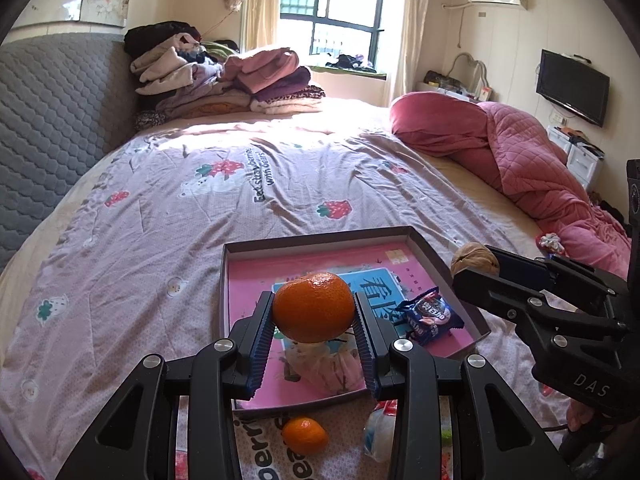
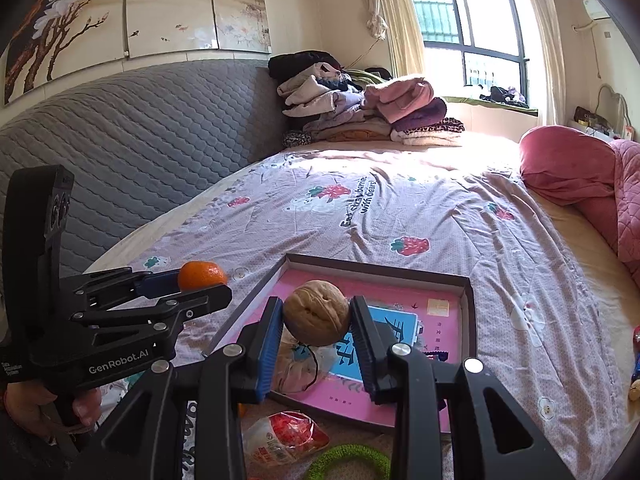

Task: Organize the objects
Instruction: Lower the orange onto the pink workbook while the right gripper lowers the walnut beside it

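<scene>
Oranges number two: one orange (image 1: 313,307) is clamped between the ribbed pads of the left gripper (image 1: 314,320) and held above the shallow box tray (image 1: 442,264), and a smaller orange (image 1: 305,435) lies on the bedspread (image 1: 160,240) just in front of the tray's near edge. One walnut (image 2: 317,312) is pinched in the right gripper (image 2: 318,322), also over the tray. Inside the tray, on its pink printed bottom, lies one blue snack packet (image 1: 432,314), with a pale crumpled wrapper under the held orange. Outside it, one red-and-white packet (image 2: 282,436) and one green ring (image 2: 348,462) rest on the bedspread. The bed has a strawberry-and-bear cover, a grey quilted headboard (image 2: 132,152), one stack of folded clothes (image 1: 224,80) and a pink quilt (image 1: 520,152). A window, air conditioner and wall television stand beyond
</scene>
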Available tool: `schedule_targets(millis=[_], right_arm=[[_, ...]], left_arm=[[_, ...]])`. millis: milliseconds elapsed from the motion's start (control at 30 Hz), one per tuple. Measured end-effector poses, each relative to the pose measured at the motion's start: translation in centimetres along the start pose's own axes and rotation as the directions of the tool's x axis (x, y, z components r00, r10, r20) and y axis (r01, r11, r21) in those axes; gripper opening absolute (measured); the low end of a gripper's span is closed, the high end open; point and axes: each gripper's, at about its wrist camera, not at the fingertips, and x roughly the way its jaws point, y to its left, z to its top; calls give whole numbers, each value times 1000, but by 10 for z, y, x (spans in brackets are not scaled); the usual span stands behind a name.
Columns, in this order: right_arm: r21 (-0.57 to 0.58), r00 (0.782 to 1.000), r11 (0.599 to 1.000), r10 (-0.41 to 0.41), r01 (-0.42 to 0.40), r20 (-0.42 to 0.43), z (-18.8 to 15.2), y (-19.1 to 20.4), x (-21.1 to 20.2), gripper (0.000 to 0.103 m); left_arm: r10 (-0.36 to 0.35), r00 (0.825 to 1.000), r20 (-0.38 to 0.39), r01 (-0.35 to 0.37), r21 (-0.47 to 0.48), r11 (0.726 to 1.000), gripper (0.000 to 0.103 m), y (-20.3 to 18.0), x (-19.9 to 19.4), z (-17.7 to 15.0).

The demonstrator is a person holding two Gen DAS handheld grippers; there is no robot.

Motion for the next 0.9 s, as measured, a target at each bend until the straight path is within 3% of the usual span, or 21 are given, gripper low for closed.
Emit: schedule_targets(millis=[900], right_arm=[[-11,992,999,-38,37,-123,-31,-11,51,35]], left_arm=[[12,994,-110,-11,14,1000,39,15,62,-34]])
